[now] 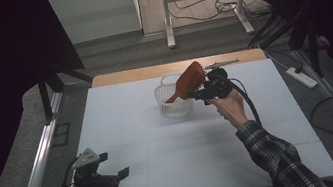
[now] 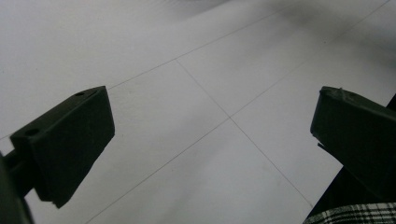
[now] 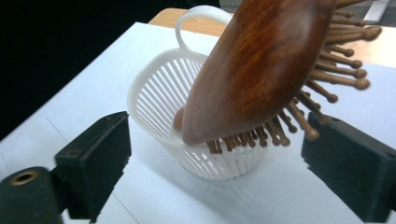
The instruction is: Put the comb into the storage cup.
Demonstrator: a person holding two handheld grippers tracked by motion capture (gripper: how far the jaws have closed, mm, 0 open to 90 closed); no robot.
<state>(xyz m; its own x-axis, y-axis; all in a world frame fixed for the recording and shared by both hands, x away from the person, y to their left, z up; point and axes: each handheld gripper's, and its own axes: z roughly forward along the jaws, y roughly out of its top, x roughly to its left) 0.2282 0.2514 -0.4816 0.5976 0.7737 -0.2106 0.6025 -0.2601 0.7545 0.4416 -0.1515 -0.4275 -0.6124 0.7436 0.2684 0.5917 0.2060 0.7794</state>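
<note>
High view, brush: I see the brush (image 1: pixel 186 81) leaning handle-down in the basket (image 1: pixel 174 100), its head out over the rim toward my right gripper (image 1: pixel 201 93). I judge it is being dropped in, handle first.
High view, right gripper: just beside the basket; from here I cannot tell how its jaws stand.
High view, left gripper: the left gripper (image 1: pixel 116 175) is well away from the basket, at the near edge of the surface (image 1: pixel 163 149), idle and parked I judge.
Left gripper view, jaws: apart, nothing between them but bare surface (image 2: pixel 196 56). A plaid sleeve (image 2: pixel 355 214) is cut off at the corner.
Right gripper view, jaws: apart, either side of the brush (image 3: pixel 252 70), pads off it; the right gripper (image 3: pixel 215 158) holds nothing.
Right gripper view, hidden: the handle end is down behind the basket (image 3: pixel 159 93) ribs, so I cannot tell whether it rests on the bottom. The brush head is cut off at the top.
</note>
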